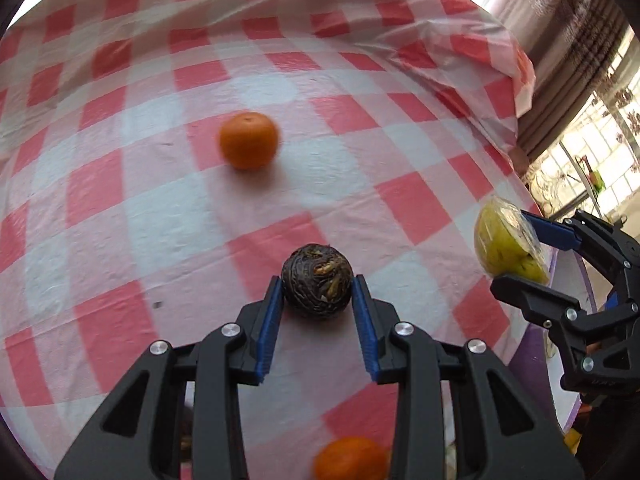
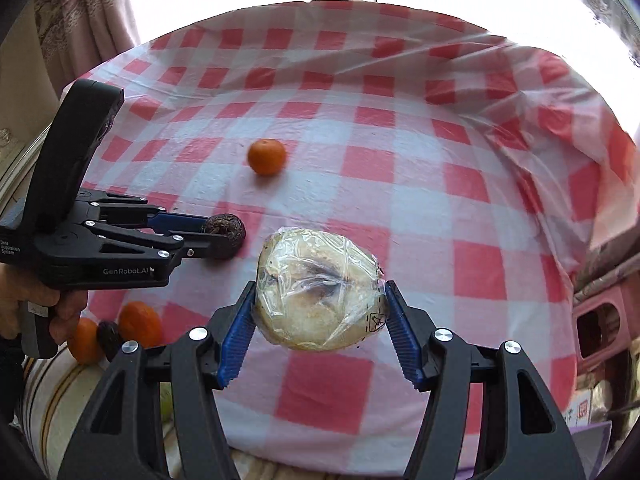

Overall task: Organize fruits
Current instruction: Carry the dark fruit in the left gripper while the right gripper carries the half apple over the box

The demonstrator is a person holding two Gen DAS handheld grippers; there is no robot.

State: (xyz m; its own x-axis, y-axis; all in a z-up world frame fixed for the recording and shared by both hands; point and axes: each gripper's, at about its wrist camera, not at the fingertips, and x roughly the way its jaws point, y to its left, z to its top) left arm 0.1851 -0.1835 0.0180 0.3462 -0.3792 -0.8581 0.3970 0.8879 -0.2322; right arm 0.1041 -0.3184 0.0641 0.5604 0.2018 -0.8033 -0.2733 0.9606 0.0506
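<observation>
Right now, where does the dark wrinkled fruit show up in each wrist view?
Left wrist: dark wrinkled fruit low centre, between the left tongs.
Right wrist: the same fruit at mid-left, at the tips of the left tongs.
Shared landmark: the lone orange beyond it on the checked cloth.

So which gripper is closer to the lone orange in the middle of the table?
Left. The left gripper, shut on the dark wrinkled fruit, sits just before the orange. The right gripper, holding the wrapped yellow fruit, is farther back, nearer the table edge.
</observation>
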